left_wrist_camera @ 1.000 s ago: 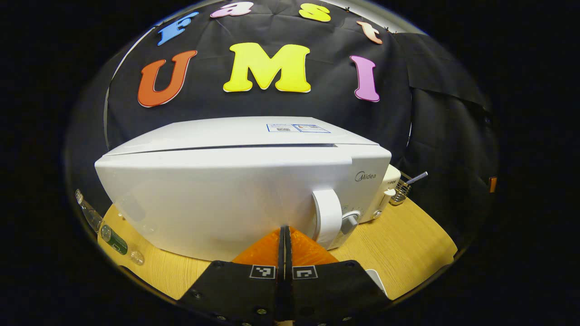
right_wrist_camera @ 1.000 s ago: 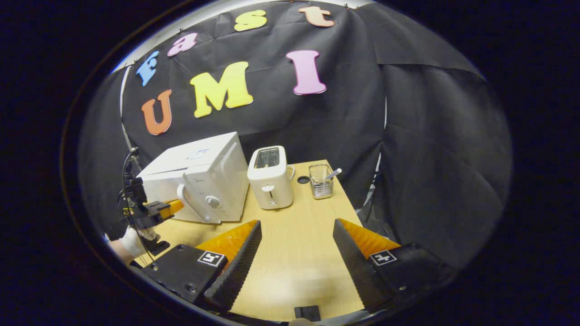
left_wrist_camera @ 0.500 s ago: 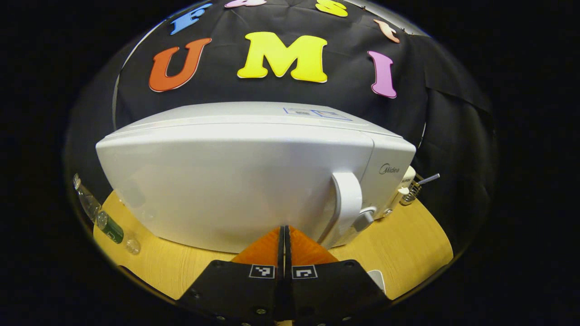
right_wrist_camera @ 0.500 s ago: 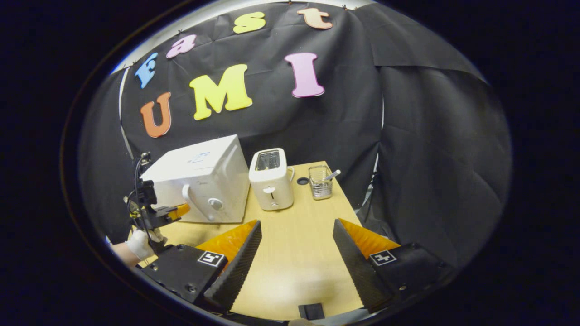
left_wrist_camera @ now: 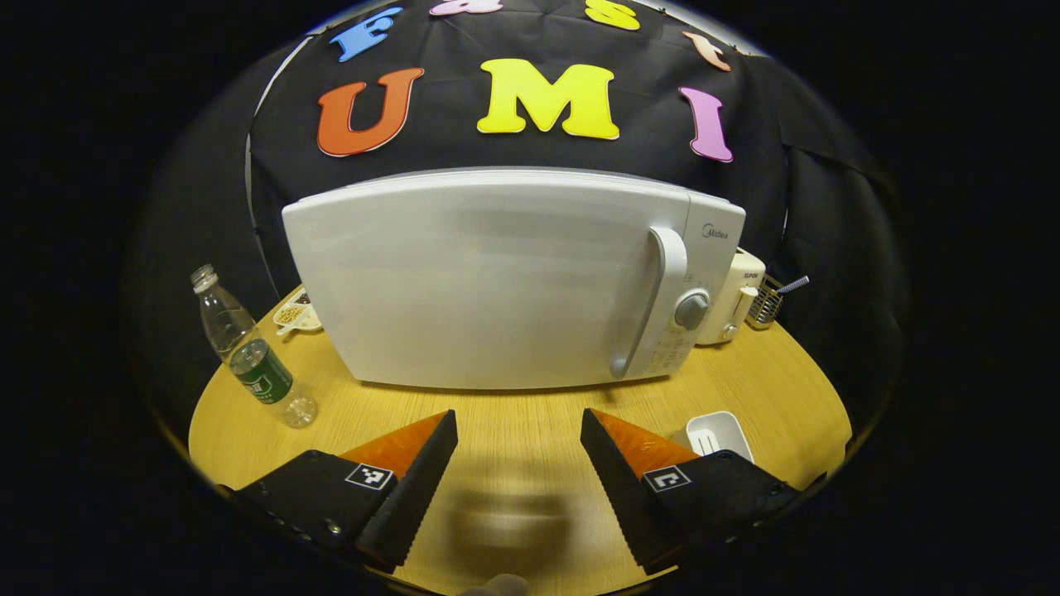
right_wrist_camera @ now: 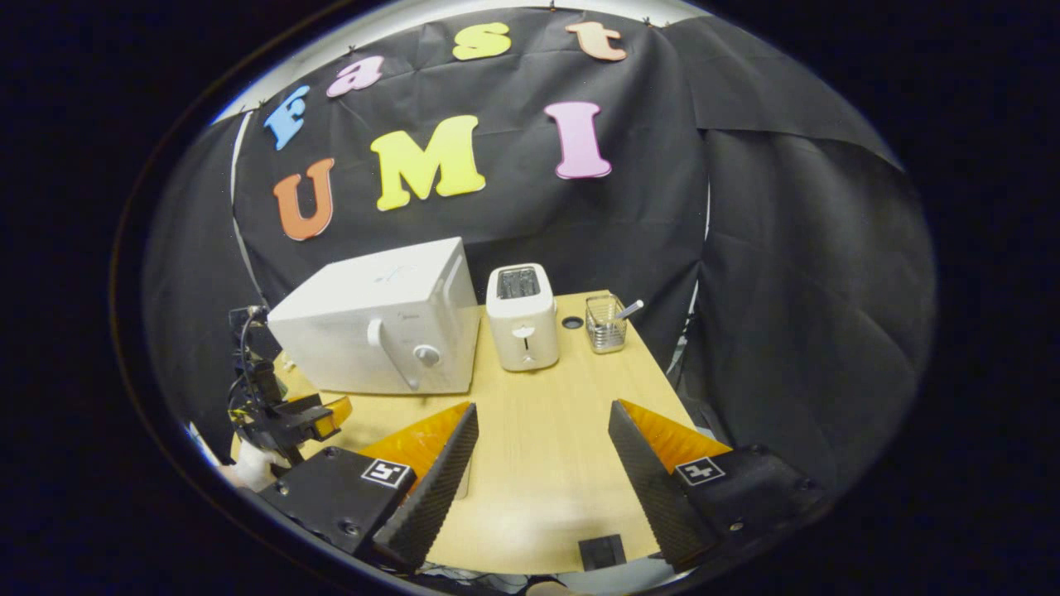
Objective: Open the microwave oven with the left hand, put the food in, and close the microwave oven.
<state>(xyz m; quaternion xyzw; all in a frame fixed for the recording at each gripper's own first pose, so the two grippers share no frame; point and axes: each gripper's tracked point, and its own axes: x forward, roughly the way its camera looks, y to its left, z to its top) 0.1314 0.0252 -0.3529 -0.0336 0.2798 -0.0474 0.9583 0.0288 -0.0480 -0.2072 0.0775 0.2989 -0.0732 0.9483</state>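
The white microwave (left_wrist_camera: 497, 290) stands on the wooden table (left_wrist_camera: 513, 414) with its door flush against the body. Its upright handle (left_wrist_camera: 662, 302) and a round knob (left_wrist_camera: 691, 310) are on the right side. My left gripper (left_wrist_camera: 517, 451) is open, a short way in front of the door, holding nothing. In the right gripper view the microwave (right_wrist_camera: 373, 323) sits at the left, with the left gripper (right_wrist_camera: 327, 414) in front of it. My right gripper (right_wrist_camera: 538, 451) hangs open above bare table, apart from everything.
A plastic bottle (left_wrist_camera: 248, 356) and a small dish of bits (left_wrist_camera: 294, 316) stand left of the microwave. A white toaster (right_wrist_camera: 522, 327) and a wire basket (right_wrist_camera: 607, 323) stand to its right. A white rectangular dish (left_wrist_camera: 719, 432) lies near my left gripper's right finger.
The microwave door, ajar a second ago, is now shut flush. My left gripper has drawn back from the door and gone from shut to open. The right gripper barely moved.
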